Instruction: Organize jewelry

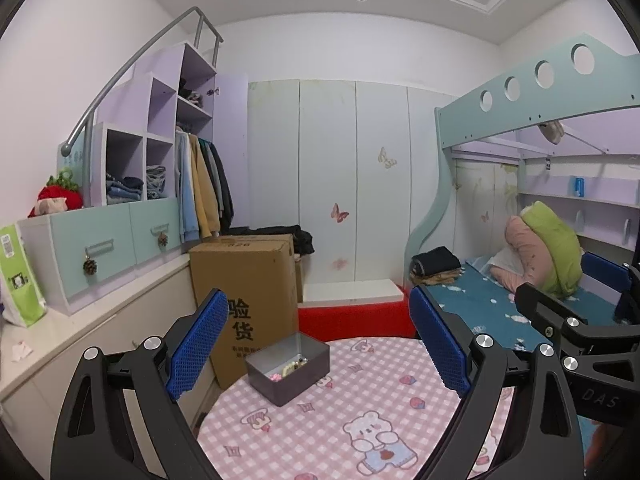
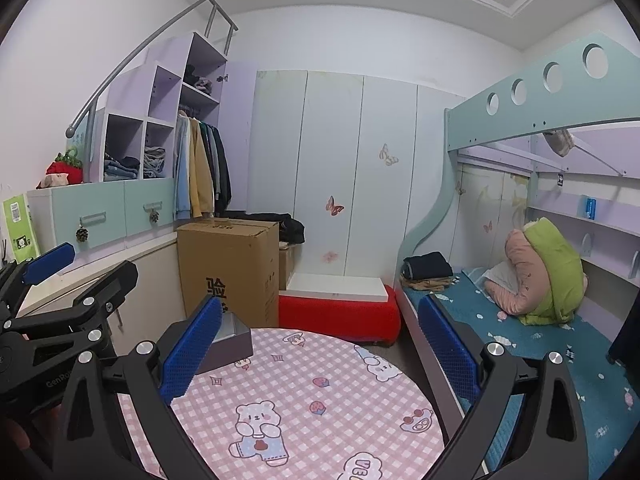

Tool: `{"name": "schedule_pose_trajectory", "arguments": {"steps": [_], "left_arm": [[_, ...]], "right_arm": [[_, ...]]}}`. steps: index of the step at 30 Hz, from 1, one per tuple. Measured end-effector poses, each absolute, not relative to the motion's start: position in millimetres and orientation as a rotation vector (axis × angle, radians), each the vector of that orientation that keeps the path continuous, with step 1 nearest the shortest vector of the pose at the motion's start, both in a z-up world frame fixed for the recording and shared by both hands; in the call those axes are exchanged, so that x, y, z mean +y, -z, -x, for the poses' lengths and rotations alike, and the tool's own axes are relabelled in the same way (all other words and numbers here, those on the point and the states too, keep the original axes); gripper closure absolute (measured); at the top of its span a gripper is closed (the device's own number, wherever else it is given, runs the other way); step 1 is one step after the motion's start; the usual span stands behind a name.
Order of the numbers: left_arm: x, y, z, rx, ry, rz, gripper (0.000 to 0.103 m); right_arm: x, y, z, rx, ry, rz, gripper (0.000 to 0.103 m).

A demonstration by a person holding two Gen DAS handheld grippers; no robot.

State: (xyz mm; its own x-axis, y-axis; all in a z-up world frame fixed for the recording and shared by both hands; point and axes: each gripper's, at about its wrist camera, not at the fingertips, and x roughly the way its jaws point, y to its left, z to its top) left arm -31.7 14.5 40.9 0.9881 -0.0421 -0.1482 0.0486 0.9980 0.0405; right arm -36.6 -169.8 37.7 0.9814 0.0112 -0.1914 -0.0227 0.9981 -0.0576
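Your left hand-held gripper (image 1: pixel 320 340) is spread wide and holds nothing; your right hand-held gripper (image 2: pixel 320 344) is spread just as wide, also empty. Both hover above the round table (image 1: pixel 360 432) with its pink checked cloth.

The jewelry (image 1: pixel 289 367) lies inside a small grey box (image 1: pixel 288 368) at the far left edge of the table, near a tall cardboard carton (image 1: pixel 244 288). In the left wrist view you look down into the box: a strand of pale beads, something pink at the near corner, a few darker bits. Which pieces they are is too small to tell. In the right wrist view the box (image 2: pixel 232 344) is half hidden behind your left finger pad, and its contents do not show.

Expect the pieces to be very light, small and slippery, and a beaded strand will be limp, sagging and swinging once lifted. Thin links may snag on each other, so a tangled clump could come up together. Pinch a strand at its middle, across the beads, with a gentle squeeze; the ribbed blue pads (image 1: pixel 440 344) should grip well enough without force.

The box looks stiff and light and could slide on the cloth. If you must steady it, take one wall between the fingers near a corner, well away from the table edge.
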Motion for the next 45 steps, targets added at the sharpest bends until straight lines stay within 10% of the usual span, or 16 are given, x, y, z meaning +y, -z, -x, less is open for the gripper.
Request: {"name": "schedule_pose_trajectory", "arguments": {"steps": [45], "left_arm": [[16,-35,22,0.149,0.046,-0.046,0.014]], "right_arm": [[-169,-24,32,0.215,-0.016,0.059,0.007]]}}
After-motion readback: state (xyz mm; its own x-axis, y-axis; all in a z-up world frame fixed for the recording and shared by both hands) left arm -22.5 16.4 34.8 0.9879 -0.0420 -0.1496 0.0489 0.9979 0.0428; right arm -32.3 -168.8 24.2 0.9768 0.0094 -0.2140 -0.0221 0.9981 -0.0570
